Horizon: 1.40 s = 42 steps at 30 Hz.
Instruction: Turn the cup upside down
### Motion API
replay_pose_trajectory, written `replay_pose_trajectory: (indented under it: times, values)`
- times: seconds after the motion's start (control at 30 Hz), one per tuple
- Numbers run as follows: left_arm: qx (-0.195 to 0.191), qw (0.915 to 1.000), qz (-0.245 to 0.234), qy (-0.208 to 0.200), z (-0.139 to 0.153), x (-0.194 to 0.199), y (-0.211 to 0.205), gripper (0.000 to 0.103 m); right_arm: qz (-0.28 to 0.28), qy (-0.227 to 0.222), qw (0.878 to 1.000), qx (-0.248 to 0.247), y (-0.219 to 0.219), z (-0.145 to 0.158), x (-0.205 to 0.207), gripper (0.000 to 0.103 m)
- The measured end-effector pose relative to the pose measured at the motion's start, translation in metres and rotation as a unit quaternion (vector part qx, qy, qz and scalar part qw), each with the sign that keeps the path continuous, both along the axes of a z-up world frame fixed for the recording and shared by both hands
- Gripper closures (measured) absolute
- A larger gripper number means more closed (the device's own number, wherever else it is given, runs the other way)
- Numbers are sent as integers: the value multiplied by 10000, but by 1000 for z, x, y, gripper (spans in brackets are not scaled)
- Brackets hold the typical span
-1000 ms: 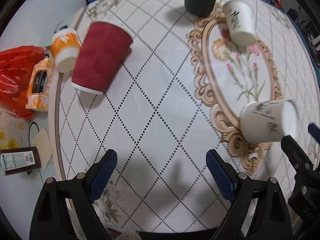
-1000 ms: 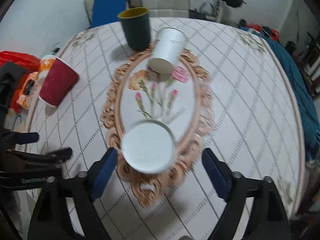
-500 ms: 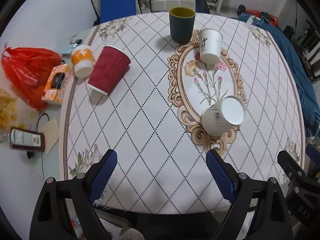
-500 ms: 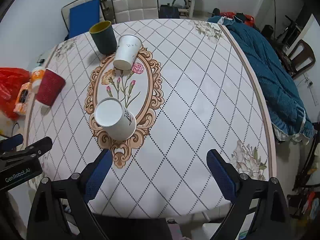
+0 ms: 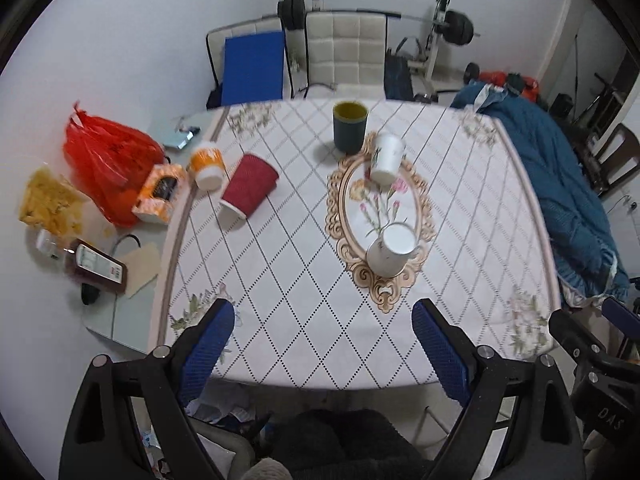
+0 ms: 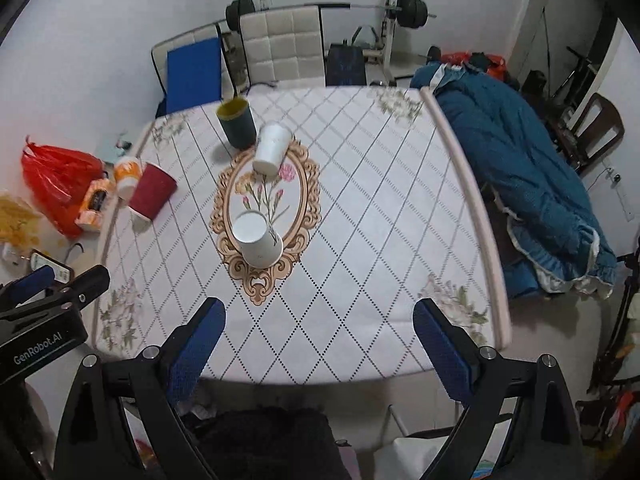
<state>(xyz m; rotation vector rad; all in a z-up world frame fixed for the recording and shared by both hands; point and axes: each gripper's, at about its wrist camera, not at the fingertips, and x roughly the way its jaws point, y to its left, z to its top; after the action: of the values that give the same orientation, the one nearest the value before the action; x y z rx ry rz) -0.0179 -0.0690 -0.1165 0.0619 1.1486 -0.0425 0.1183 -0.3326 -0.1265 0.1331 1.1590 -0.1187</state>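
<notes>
A white paper cup (image 5: 390,250) stands upside down, base up, at the near end of the oval flower motif; it also shows in the right wrist view (image 6: 258,239). A second white cup (image 5: 385,159) (image 6: 271,149) stands inverted at the motif's far end. A red ribbed cup (image 5: 249,190) (image 6: 151,194) and an orange-and-white cup (image 5: 207,164) (image 6: 128,172) are inverted at the table's left. A dark green cup (image 5: 350,126) (image 6: 237,122) stands upright. My left gripper (image 5: 323,350) and right gripper (image 6: 319,346) are open and empty, high above the table's near edge.
The patterned table (image 5: 304,288) has a red plastic bag (image 5: 106,160), snack packs and a bottle (image 5: 96,266) on a surface to its left. A blue blanket (image 6: 520,168) lies to the right. Chairs (image 6: 280,46) and gym weights stand behind.
Both grippers have pulled back and up from the table, so the whole tabletop now shows. The near white cup stays inverted where it stood.
</notes>
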Motion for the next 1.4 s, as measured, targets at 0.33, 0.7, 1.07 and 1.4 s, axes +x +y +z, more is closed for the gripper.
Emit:
replay_pose_trajectory:
  times: [0.33,0.7,1.07,1.4]
  values:
    - [-212,9994,-33,-287,71,-36,12,12,94,-536,9985,-37,15,98,-53,6]
    - [-203,9991,-10,-370,100,-55,21,3,55,-774,9968,-212,27,151,-78,6]
    - [-133,9991,-48,-407,107,-64,23,3,61,-778,9967,-223,33,165,-83,5]
    - [-76,9994,20,-345,107,-67,21,3,27,-743,9970,-211,26,168,-85,5]
